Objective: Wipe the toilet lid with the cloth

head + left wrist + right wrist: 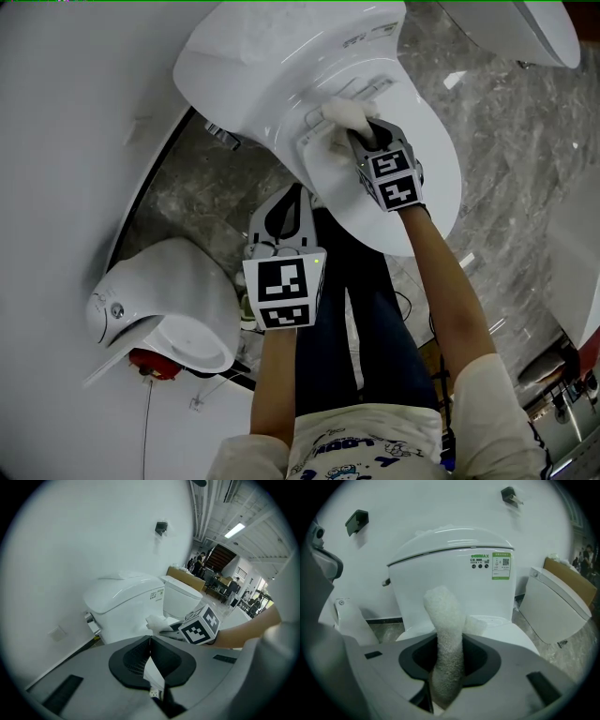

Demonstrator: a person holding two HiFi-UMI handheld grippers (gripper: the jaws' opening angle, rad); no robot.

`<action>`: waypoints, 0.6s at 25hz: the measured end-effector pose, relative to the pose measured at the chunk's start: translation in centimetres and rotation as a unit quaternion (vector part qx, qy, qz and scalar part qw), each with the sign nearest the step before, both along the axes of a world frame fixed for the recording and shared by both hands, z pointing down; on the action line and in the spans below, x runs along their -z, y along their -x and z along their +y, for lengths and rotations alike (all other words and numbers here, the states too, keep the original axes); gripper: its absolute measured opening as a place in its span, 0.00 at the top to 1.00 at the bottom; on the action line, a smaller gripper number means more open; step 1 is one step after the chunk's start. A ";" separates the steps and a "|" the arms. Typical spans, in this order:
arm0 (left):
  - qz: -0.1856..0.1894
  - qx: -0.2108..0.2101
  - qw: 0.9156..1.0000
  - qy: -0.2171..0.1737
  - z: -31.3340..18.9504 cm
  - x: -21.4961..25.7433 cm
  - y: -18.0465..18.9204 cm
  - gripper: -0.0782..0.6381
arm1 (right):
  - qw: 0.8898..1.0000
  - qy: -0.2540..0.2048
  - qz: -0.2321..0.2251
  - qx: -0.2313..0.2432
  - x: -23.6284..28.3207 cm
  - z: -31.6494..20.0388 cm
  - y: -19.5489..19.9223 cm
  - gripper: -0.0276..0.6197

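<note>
While right tongs (364, 129) are clamped on the cloth (337, 119) at the lid's (427, 150) rear edge, left tongs (291, 202) sit closed beside its front edge; cloth looks soft, light, floppy, so grip mid-bunch, press flat

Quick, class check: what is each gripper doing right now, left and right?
Left gripper: closed, holding nothing.
Right gripper: closed on the white cloth, which lies on the toilet lid.

Left gripper (150, 640) closed; right gripper (165, 627) holds cloth (154, 620) at the toilet (119, 599).
</note>
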State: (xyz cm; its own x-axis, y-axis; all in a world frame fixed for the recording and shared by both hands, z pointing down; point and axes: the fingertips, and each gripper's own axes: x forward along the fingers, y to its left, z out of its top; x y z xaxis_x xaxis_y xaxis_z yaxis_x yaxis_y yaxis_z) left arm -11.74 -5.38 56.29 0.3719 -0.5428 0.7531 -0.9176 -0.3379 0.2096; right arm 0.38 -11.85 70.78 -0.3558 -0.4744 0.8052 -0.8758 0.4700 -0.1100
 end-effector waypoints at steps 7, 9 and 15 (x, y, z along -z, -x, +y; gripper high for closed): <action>0.001 -0.012 1.000 0.000 0.3 0.1 -1.1 0.88 | 1.000 0.002 -0.004 -0.008 0.1 2.4 -1.7 0.77; 0.000 -0.015 1.000 0.000 0.4 0.1 -1.3 0.88 | 1.000 0.003 -0.004 -0.012 0.0 3.4 -2.3 0.77; -0.002 -0.032 0.999 -0.003 0.8 0.0 -2.4 0.88 | 1.000 0.006 -0.002 -0.029 -0.2 6.3 -4.1 0.77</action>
State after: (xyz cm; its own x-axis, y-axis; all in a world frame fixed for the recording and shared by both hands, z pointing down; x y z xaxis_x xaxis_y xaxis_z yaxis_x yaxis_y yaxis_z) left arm -9.34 -4.56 56.27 0.4037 -0.5224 0.7511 -0.8946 -0.3972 0.2046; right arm 4.53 -5.53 70.98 -0.3323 -0.4852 0.8088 -0.9006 0.4180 -0.1193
